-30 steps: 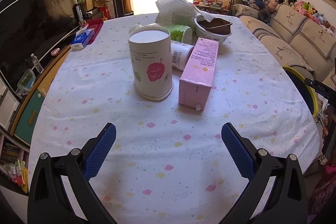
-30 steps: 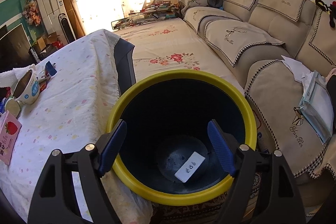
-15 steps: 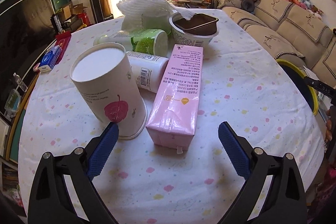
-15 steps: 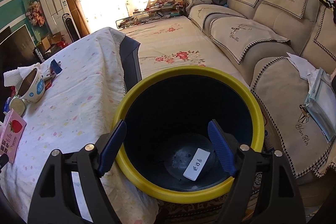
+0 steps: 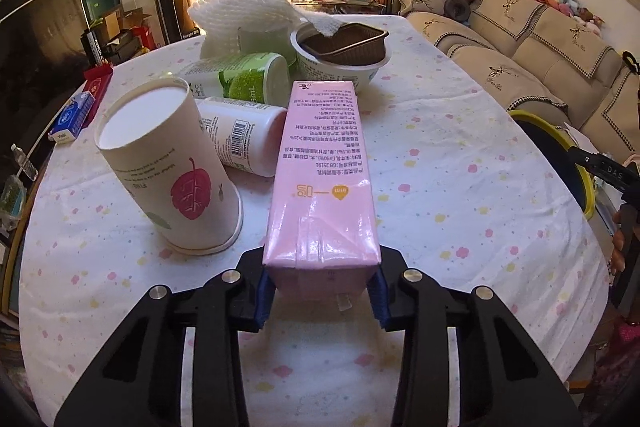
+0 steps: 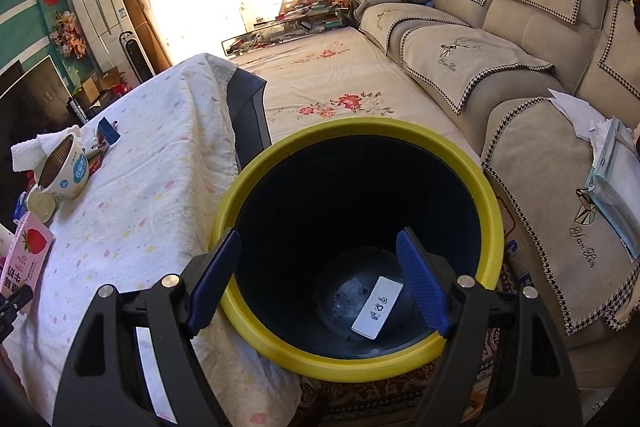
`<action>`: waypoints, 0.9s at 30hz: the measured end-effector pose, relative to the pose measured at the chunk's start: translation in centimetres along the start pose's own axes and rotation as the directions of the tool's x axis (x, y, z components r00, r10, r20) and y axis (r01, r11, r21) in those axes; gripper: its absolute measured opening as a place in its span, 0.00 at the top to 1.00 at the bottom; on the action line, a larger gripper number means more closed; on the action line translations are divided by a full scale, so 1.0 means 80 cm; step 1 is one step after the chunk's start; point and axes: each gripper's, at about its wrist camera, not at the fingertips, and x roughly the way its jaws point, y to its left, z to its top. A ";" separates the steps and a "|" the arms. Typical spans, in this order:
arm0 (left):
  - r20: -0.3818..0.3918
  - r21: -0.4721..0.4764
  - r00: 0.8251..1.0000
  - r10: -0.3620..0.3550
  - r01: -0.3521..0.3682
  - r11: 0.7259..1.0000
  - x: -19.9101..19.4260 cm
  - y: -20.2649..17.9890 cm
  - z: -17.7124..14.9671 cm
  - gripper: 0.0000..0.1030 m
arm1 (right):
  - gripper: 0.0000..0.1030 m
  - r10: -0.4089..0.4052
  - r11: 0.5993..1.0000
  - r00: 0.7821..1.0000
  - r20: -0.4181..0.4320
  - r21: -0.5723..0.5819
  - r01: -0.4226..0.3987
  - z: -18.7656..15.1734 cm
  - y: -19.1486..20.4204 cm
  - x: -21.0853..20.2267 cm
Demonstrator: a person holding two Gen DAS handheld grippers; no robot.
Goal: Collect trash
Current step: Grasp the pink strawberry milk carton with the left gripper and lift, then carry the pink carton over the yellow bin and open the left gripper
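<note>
Left wrist: left gripper (image 5: 321, 297) clamps pink carton's (image 5: 323, 187) near end for lifting | right gripper (image 6: 318, 281) wide, empty over yellow-rimmed bin (image 6: 360, 367), likely steadying it.

The pink milk carton (image 5: 322, 183) carries dense upside-down Chinese print on its top face, with "GB 25191" legible in it, and an orange logo below. In the right wrist view the same carton (image 6: 25, 259) shows a strawberry picture and the characters "牛奶". The green-labelled bottle (image 5: 240, 78) ends in "mL"; its number is unclear. The white bottle (image 5: 245, 135) bears a barcode. The sofa cover (image 6: 586, 239) is embroidered "Yan Xin". A black bar at the left wrist view's right edge (image 5: 612, 171) reads "DAS".
</note>
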 end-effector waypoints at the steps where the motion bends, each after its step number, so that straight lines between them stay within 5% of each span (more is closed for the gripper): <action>1: 0.013 0.002 1.000 -0.003 0.003 1.000 -0.008 -0.003 0.000 0.63 | 0.26 0.003 1.000 1.000 0.003 0.002 -0.003 0.000 0.000 -0.002; 13: 0.084 0.151 0.982 -0.169 0.155 0.976 -0.098 -0.094 0.014 0.63 | 0.26 0.013 1.000 0.998 0.068 0.027 -0.015 -0.006 -0.021 -0.051; 27: -0.078 0.334 0.931 -0.356 0.361 0.871 -0.042 -0.296 0.061 0.63 | 0.24 -0.071 0.993 0.985 0.158 0.108 0.055 -0.017 -0.107 -0.116</action>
